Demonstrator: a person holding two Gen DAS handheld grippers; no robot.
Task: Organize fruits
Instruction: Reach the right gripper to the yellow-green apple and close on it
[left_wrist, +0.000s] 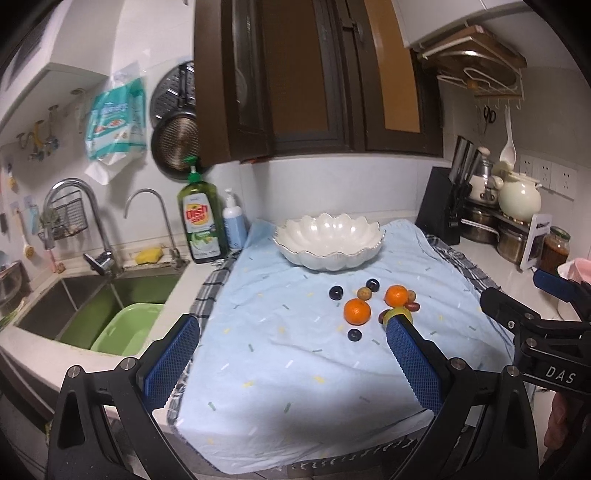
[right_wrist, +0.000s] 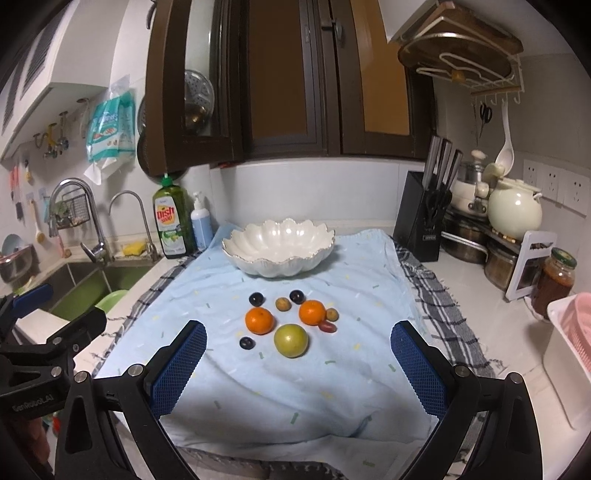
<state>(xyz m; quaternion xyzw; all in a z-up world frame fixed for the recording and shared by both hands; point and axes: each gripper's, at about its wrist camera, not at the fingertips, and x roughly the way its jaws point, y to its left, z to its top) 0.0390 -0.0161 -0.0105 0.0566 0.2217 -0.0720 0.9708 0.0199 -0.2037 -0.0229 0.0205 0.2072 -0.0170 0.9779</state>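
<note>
2 oranges (right_wrist: 259, 320) | 1 green apple (right_wrist: 290, 340) | white scalloped bowl (right_wrist: 279, 245) w/ nothing in it

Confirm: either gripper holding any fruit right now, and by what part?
Nothing held. Left gripper and right gripper are both open and empty above the blue cloth; the fruits, including the green fruit, lie loose in front of the white bowl.

Both views are evenly lit from overhead, fairly bright at centre. A soft shadow falls across the near edge of the blue cloth (right_wrist: 295, 387). The white bowl (right_wrist: 279, 245) carries mild glare. Strong fisheye bending curves the edges, the corners are black, and fine detail is slightly soft.
</note>
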